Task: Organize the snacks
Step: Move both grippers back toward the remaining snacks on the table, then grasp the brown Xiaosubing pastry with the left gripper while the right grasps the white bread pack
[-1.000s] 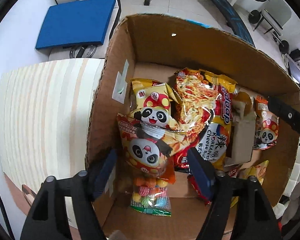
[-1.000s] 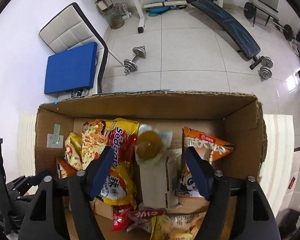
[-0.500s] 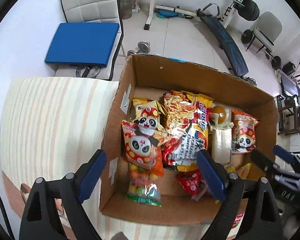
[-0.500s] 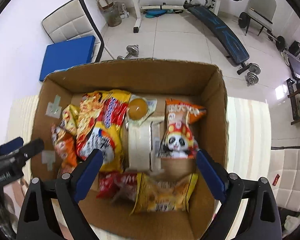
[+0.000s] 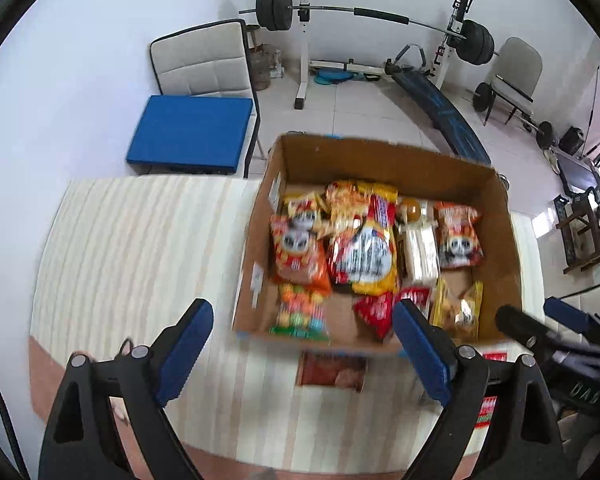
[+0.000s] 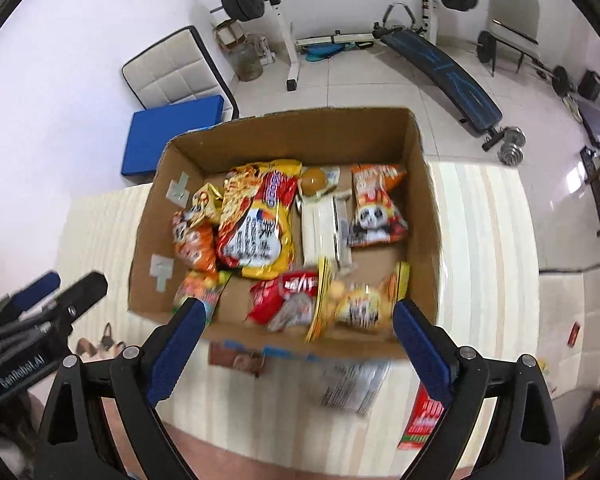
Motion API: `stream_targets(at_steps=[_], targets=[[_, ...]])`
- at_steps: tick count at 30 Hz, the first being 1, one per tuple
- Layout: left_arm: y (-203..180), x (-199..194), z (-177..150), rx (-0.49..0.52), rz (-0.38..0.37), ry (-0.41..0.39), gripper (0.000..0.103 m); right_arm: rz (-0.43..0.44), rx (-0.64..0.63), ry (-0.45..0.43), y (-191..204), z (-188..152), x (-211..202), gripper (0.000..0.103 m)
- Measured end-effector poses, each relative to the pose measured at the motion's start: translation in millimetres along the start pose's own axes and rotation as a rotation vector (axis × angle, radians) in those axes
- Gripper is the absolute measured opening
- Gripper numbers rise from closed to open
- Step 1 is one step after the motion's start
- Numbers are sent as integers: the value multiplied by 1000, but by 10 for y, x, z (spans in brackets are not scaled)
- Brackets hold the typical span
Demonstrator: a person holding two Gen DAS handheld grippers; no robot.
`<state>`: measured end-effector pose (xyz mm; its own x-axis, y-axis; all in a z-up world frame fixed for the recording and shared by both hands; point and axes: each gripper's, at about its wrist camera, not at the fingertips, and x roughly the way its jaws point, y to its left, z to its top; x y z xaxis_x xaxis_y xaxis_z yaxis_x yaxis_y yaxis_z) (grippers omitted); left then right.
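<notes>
An open cardboard box [image 5: 380, 156] [image 6: 288, 128] stands on a striped table and holds several snack bags: panda bags [image 5: 300, 248] [image 6: 374, 216], a large yellow and red noodle bag [image 5: 364, 248] [image 6: 256, 224], a candy bag [image 5: 300, 312], a white pack [image 6: 324, 228]. My left gripper [image 5: 304, 356] is open and empty, high above the table in front of the box. My right gripper [image 6: 296, 348] is open and empty, above the box's near edge. A brown packet [image 5: 332, 370] [image 6: 236, 358] lies on the table just in front of the box.
A silvery packet [image 6: 352, 388] and a red packet [image 6: 424, 420] lie on the table [image 5: 140, 260] near the box. A chair with a blue cushion [image 5: 192, 132] stands behind the table. Gym equipment [image 5: 380, 16] fills the floor beyond.
Both grippers have pulled up and back out of the box, staying open and empty. The whole box and the table in front of it have come into view.
</notes>
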<state>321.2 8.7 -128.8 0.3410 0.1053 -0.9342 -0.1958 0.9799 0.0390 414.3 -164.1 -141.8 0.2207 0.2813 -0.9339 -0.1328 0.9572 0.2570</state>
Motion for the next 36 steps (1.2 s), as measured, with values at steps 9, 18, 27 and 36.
stream_targets(at_steps=[9, 18, 27, 36], targets=[[106, 624, -793, -58, -60, 236, 92, -31, 191, 97, -529, -884, 363, 97], [-192, 1566, -859, -20, -61, 361, 92, -99, 283, 158, -853, -1233, 914, 97], [-387, 2074, -927, 16, -32, 429, 92, -114, 309, 173, -923, -1256, 1068, 97], [-444, 1998, -880, 50, -48, 358, 73, -107, 318, 196, -853, -1200, 1237, 97]])
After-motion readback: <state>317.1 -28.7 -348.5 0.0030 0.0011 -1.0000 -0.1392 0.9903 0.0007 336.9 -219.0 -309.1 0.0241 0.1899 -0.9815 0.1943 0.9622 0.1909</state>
